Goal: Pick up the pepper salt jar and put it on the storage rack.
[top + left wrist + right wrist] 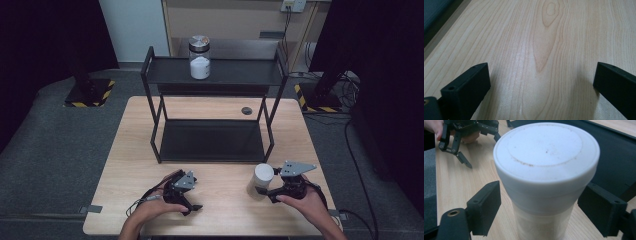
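Right gripper view: the white-lidded jar (544, 182) is seen upright on the table (456, 185), between the right gripper (541, 206) jaws, which are apart, not yet clamped. Grasping is judged underway; closing is needed. The left gripper (541, 82) is held open, empty.

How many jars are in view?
2: a metal-lidded jar on the rack's top shelf; a white-lidded jar on the table, between the right gripper's jaws.
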Motion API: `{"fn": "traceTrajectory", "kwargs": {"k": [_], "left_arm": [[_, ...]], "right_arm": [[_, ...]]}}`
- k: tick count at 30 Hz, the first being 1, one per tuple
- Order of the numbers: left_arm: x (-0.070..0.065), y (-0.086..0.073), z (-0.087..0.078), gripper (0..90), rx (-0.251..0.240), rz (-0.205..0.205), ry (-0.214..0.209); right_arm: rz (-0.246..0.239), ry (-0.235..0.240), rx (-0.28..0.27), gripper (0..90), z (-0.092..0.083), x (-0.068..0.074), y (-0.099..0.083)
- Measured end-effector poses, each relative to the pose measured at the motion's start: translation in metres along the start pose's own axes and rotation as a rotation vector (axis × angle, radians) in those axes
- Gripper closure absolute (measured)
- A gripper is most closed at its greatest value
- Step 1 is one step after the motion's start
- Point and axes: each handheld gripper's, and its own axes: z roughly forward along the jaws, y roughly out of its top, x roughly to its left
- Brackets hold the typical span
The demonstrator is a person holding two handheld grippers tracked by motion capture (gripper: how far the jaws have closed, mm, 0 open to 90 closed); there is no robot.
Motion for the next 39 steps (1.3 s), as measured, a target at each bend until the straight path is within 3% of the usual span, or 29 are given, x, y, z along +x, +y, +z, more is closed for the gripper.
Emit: {"fn": "traceTrajectory", "kwargs": {"k": [17,39], "left_arm": [[0.000,0.000,0.000,0.0,0.000,-0.004,0.002],[0.000,0.000,0.000,0.0,-0.001,-0.005,0.002]], "right_arm": [[-0.008,-0.033,-0.042,34.1,0.006,0.007,-0.006],[-0.037,-0.054,-0.057,36.2,0.005,0.012,-0.009]]}}
